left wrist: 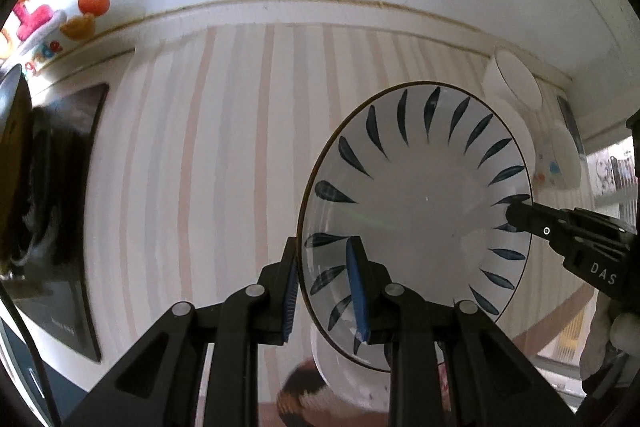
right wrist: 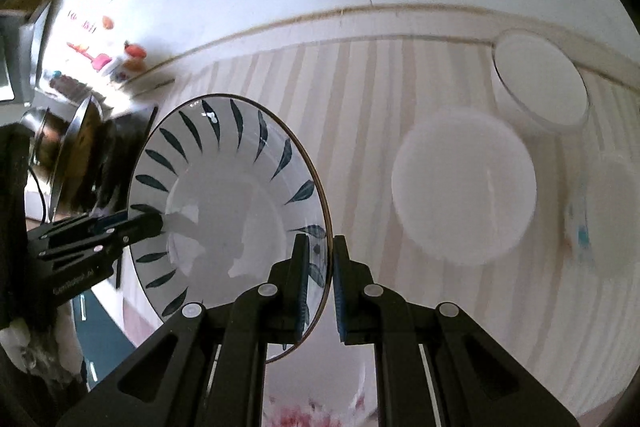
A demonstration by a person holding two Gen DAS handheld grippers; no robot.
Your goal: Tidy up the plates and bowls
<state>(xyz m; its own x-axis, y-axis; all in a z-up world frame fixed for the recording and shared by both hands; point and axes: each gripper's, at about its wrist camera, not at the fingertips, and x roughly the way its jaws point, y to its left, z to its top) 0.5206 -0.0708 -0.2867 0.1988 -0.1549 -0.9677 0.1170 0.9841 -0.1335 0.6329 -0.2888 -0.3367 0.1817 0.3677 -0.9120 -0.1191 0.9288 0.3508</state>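
Leaf-patterned plate (left wrist: pixel 416 211), lifted above striped table (left wrist: pixel 224 155), rim pinched by left hand-held gripper (left wrist: pixel 324 291) and right hand-held gripper (right wrist: pixel 322 283). White bowls upper right, blurred; lower frame indistinct.

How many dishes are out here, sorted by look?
Leaf-patterned plate: 1
Plain white plate: 1
Clear round dish: 1
Dish with coloured marks: 1, blurred
White dish under the held plate: 1
Total: 5

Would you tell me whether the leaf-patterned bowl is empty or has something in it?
Empty: the leaf-patterned bowl shows a bare white inside in both wrist views.
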